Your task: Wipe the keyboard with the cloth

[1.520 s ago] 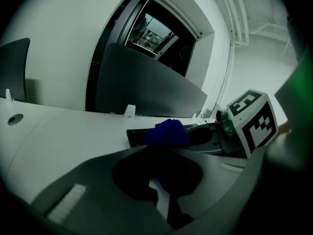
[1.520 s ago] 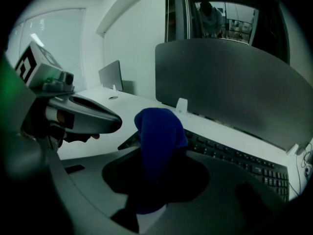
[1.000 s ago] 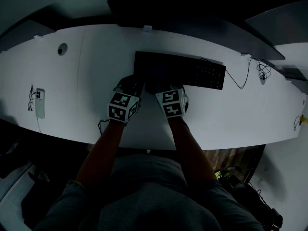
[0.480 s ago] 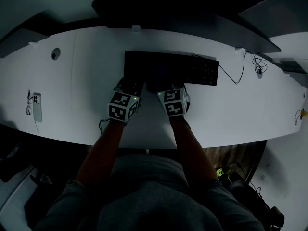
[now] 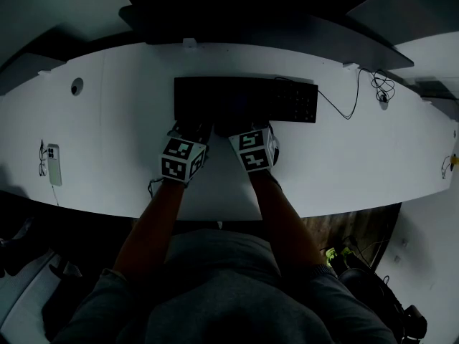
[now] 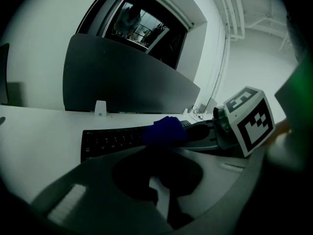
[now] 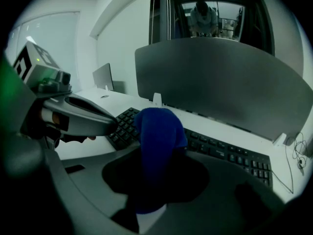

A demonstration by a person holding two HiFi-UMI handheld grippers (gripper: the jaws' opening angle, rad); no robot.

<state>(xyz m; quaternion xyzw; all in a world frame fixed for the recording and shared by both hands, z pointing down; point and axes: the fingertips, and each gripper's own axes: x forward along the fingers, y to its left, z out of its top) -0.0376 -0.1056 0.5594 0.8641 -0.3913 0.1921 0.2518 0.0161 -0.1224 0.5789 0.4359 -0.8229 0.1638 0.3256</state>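
A black keyboard lies across the white desk. My right gripper is at the keyboard's front edge, shut on a blue cloth that bulges out between its jaws over the left-hand keys. Close on its left, my left gripper hangs by the keyboard's front left corner. Its jaws look shut, with only a thin slit between them and nothing held. In the left gripper view the cloth rests on the keyboard, at the tip of the right gripper.
A phone on a cable lies near the desk's left front edge. A cable hole is at the back left. The keyboard's cord runs right to a tangle of wires. A grey divider panel stands behind the desk.
The head view has swung, so the keyboard sits further left in frame. Both grippers stay at its front edge, a little further right along it.
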